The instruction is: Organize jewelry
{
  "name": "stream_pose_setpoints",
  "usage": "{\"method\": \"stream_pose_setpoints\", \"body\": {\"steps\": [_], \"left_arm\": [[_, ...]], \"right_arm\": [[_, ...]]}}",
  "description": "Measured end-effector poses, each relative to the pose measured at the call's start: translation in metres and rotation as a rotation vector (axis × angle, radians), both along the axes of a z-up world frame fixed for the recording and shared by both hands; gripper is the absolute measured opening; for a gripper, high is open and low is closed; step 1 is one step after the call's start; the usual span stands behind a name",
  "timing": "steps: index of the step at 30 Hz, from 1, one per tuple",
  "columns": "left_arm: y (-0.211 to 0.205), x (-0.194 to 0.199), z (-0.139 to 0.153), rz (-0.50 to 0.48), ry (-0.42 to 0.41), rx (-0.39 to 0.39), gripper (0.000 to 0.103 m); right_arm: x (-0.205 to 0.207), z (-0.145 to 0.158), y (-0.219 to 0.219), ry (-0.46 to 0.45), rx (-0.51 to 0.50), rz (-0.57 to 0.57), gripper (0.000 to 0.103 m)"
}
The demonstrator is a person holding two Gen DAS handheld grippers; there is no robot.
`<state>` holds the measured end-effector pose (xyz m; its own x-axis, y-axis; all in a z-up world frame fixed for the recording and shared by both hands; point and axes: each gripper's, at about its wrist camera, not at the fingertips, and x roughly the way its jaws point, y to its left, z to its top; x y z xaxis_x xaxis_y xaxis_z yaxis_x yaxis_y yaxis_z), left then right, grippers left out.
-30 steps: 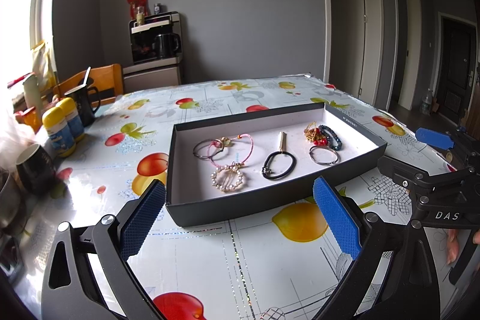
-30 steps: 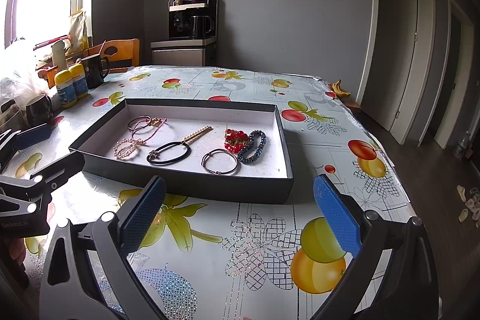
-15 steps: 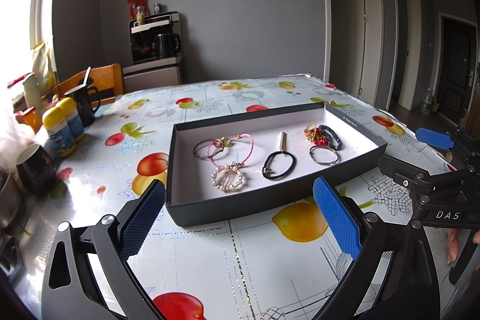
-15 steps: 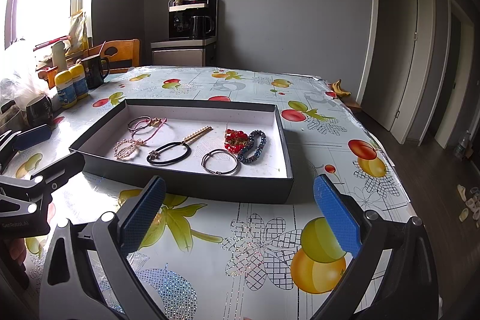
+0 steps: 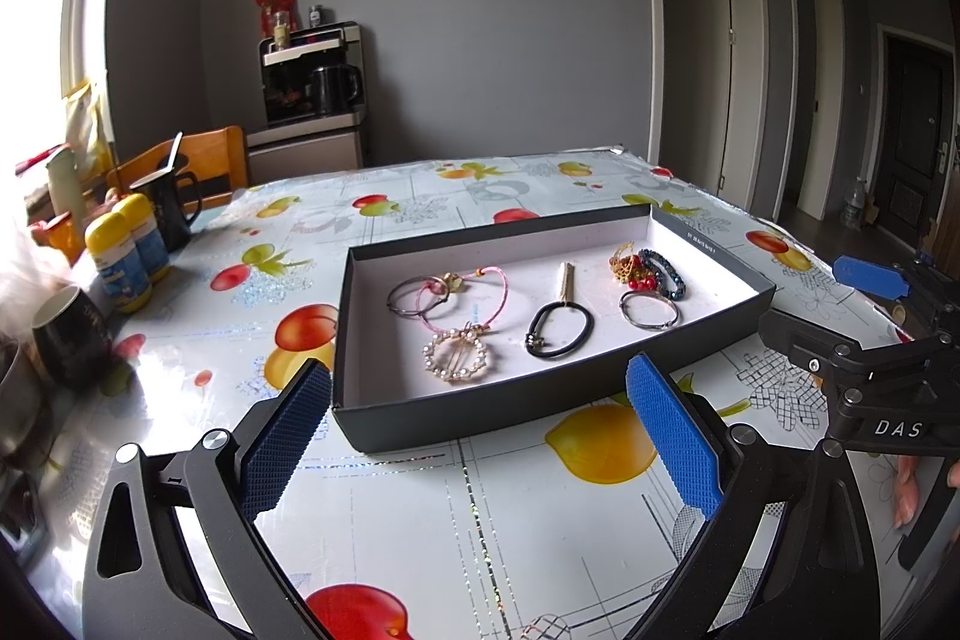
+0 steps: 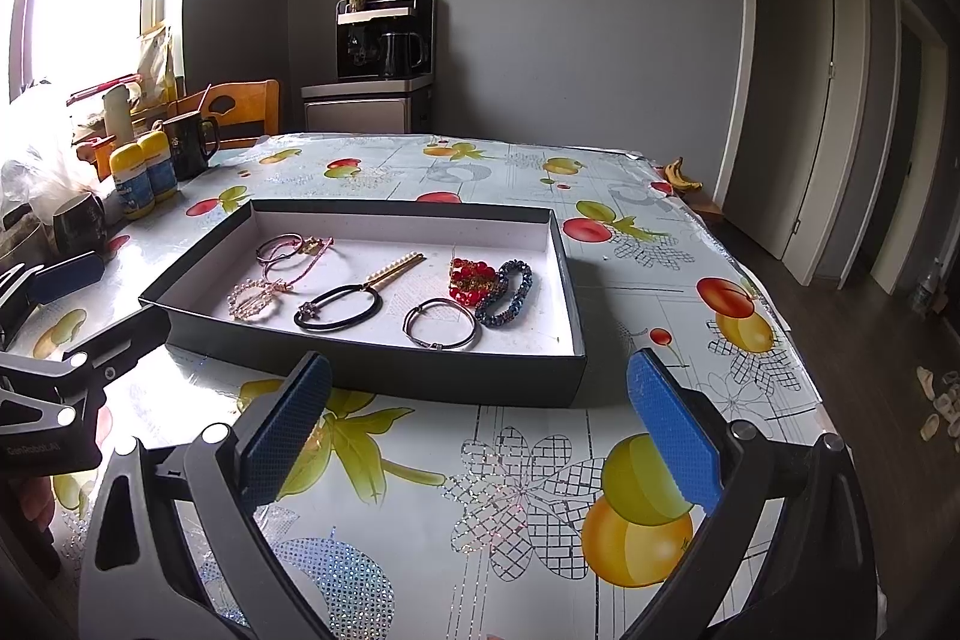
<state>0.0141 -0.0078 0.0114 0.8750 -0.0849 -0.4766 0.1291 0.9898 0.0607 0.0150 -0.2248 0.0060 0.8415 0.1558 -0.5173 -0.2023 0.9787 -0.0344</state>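
Inside the shallow dark cardboard tray (image 5: 384, 421), at twelve o'clock from both grippers, lay all the jewelry, black elastic hair tie (image 5: 560, 328) included. Left gripper (image 5: 480, 454) and right gripper (image 6: 480, 451) hovered released, empty; sorted or awaiting sorting, I couldn't tell.

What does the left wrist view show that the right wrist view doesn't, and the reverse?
Only the left wrist view shows the dark entrance door at far right and the open right gripper from the side.

Only the right wrist view shows the yellow bananas past the table's far corner, the pale slippers on the floor, and the open left gripper from the side.

Both show the shallow black tray holding the black elastic hair tie, the round pearl brooch and the dark blue beaded bracelet.
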Motion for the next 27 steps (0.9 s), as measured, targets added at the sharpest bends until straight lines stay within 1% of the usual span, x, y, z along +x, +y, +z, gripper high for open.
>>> {"method": "stream_pose_setpoints", "body": {"steps": [10,16,23,24,26,27], "left_arm": [[0.0,0.001,0.001,-0.003,0.001,-0.001,0.1],[0.002,0.002,-0.003,-0.009,0.016,-0.013,0.1],[0.003,0.004,-0.005,0.008,0.029,-0.017,0.1],[0.004,0.003,-0.005,0.01,0.031,-0.015,0.1],[0.007,0.004,-0.004,0.017,0.039,0.023,0.1],[0.013,0.006,-0.002,0.023,0.051,0.026,0.1]], "right_arm": [[0.0,0.0,0.001,-0.002,0.002,0.0,0.098],[0.0,0.0,0.0,0.0,0.004,-0.001,0.098],[0.001,0.0,0.0,0.001,0.005,0.0,0.098],[0.001,0.0,0.0,0.003,0.006,-0.001,0.098],[0.001,-0.001,-0.001,0.008,0.01,-0.005,0.098],[0.003,-0.002,-0.002,0.017,0.015,-0.009,0.098]]}}
